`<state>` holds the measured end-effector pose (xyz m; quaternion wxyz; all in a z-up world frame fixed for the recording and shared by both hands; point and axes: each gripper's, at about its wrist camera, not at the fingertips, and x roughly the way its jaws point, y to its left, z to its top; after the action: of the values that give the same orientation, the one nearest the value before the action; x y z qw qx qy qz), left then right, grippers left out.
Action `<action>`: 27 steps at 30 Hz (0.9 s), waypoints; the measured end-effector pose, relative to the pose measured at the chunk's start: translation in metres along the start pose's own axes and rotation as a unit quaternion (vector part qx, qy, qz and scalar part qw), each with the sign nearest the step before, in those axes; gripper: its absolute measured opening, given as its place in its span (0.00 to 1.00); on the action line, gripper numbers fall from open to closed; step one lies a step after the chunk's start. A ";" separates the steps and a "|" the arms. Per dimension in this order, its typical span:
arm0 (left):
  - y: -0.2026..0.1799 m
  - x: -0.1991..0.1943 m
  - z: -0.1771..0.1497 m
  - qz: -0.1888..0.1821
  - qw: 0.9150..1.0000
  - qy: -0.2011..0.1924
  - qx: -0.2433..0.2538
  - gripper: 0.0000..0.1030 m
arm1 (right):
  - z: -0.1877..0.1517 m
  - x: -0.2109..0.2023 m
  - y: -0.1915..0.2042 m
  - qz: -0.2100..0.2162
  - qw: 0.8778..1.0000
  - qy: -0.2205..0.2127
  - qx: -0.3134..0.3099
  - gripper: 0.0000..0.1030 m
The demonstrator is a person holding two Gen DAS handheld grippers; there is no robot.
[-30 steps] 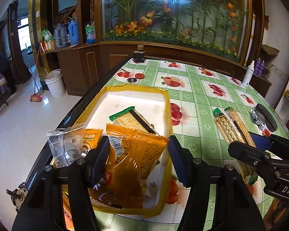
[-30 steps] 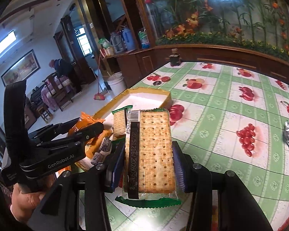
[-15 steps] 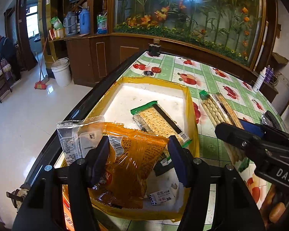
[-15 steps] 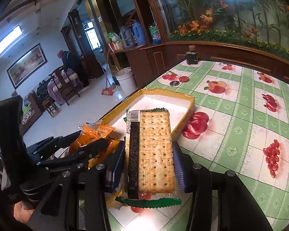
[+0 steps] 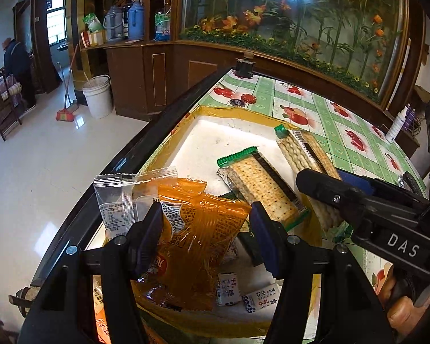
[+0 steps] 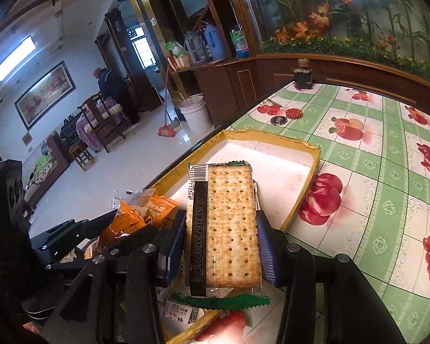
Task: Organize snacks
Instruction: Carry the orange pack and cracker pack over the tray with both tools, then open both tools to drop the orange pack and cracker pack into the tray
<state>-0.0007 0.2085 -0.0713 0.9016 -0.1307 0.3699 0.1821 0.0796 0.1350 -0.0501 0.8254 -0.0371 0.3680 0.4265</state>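
We are mid-delivery — our left gripper [image 5: 205, 238] is clamped on an orange bag [image 5: 197, 240] over the near end of the yellow tray [image 6: 306, 183], and our right gripper [image 6: 220, 238] pinches a cracker pack [image 6: 223, 229] above the tray's near right. Next, we judge, both need lowering onto bare tray floor — clear of the cracker pack already lying there — before the jaws part.
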 end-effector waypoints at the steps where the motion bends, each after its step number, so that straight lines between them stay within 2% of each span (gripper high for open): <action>1: 0.000 0.001 0.000 0.001 1.000 0.001 0.000 0.59 | 0.000 0.002 -0.001 0.000 1.000 0.001 0.001 0.46; 15: -0.007 0.010 0.007 0.002 1.000 0.008 0.009 0.59 | 0.005 0.024 -0.010 0.000 1.000 0.017 0.013 0.46; 27: -0.010 0.025 0.009 -0.001 0.999 0.039 0.011 0.60 | 0.008 0.037 -0.020 -0.004 0.999 0.024 0.028 0.46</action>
<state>0.0255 0.2088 -0.0816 0.8881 -0.1282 0.4065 0.1723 0.1125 0.1499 -0.0733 0.8186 -0.0257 0.3993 0.4120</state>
